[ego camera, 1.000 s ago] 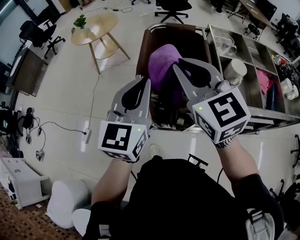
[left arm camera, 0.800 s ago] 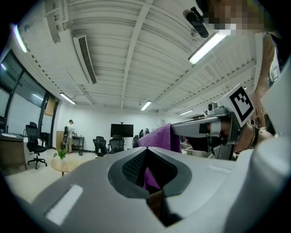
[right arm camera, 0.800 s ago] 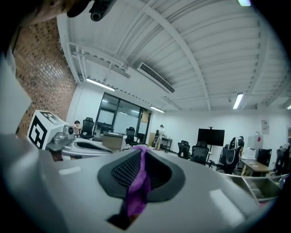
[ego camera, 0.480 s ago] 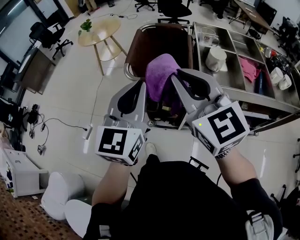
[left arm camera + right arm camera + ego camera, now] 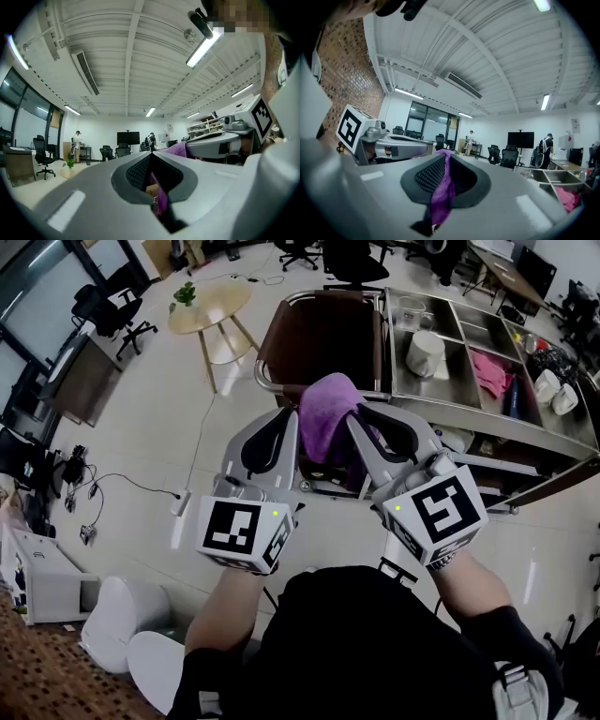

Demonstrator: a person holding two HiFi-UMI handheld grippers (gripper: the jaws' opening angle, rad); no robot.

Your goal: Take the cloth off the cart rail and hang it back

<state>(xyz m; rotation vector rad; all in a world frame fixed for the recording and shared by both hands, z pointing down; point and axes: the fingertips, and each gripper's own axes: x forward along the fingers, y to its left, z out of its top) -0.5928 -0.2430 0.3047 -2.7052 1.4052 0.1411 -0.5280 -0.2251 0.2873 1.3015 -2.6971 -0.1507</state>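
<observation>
Since a second ago you have drawn both grippers a little back toward yourself, and the cart's curved rail (image 5: 265, 381) now shows clear beyond the cloth. Nearest you, the left gripper (image 5: 281, 423) and right gripper (image 5: 361, 427) are each clamped narrow on an edge of the purple cloth (image 5: 326, 413), which hangs bunched between them, off the rail and just this side of it. It looks light, soft and limp, so it should sag and fold wherever you leave it unsupported; keep hold of two edges well apart so it spreads as you drape it. Beyond it sit the brown bag (image 5: 323, 338) and the steel trays (image 5: 469, 411). Only the head view shows the rail and the cloth's bulk; the gripper views point up at the ceiling, yet they alone show the thin purple strip pinched between each pair of pads
</observation>
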